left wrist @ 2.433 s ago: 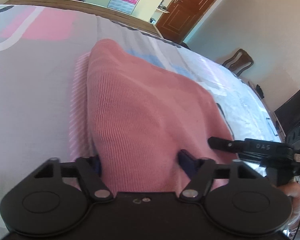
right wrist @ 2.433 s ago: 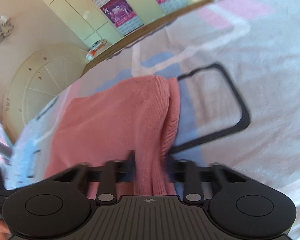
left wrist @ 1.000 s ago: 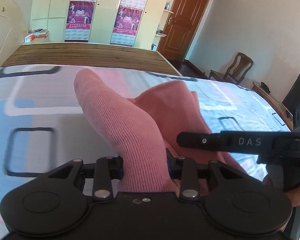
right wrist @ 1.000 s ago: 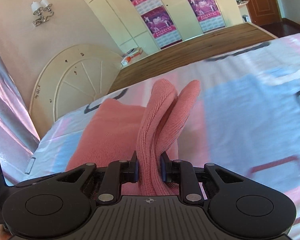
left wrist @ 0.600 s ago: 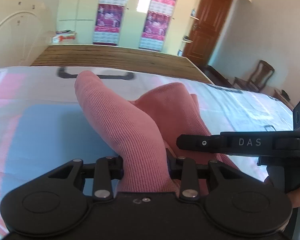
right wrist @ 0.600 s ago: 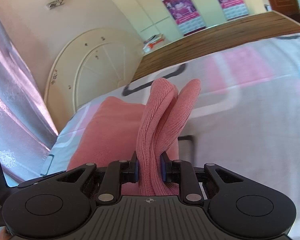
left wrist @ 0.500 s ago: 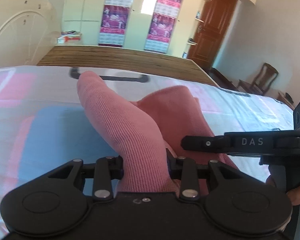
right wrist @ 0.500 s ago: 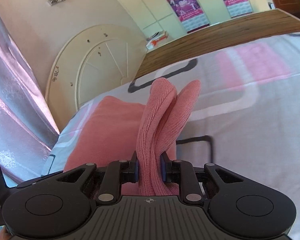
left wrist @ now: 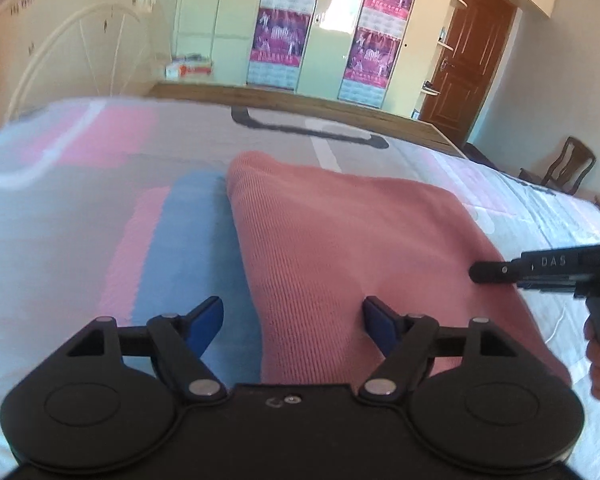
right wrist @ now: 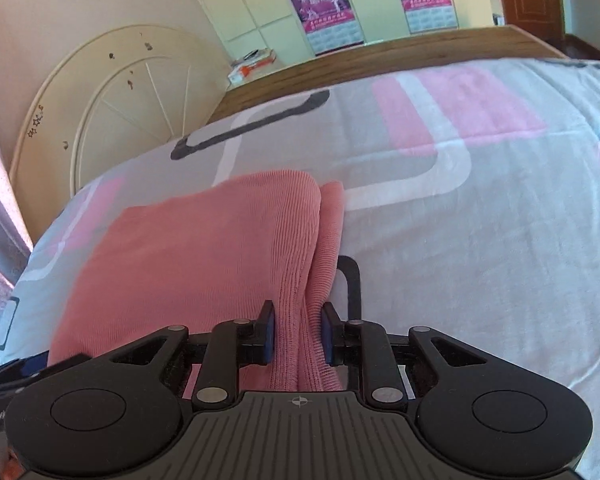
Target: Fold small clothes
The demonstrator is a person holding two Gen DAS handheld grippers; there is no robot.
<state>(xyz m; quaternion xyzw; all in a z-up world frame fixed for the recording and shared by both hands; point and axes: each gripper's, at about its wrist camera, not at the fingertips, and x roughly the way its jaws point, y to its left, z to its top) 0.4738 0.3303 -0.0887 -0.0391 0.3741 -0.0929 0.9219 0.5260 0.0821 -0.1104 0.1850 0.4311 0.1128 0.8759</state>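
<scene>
The pink knit garment is laid folded on the bed, mid-frame. The left tongs are opening, pads clear, apparently to release the fold; the right tongs are kept clamped on its doubled edge.

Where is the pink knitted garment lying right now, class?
The pink knitted garment lies on the patterned bedspread, its near edge between the left gripper's opening jaws and pinched by the right gripper.
</scene>
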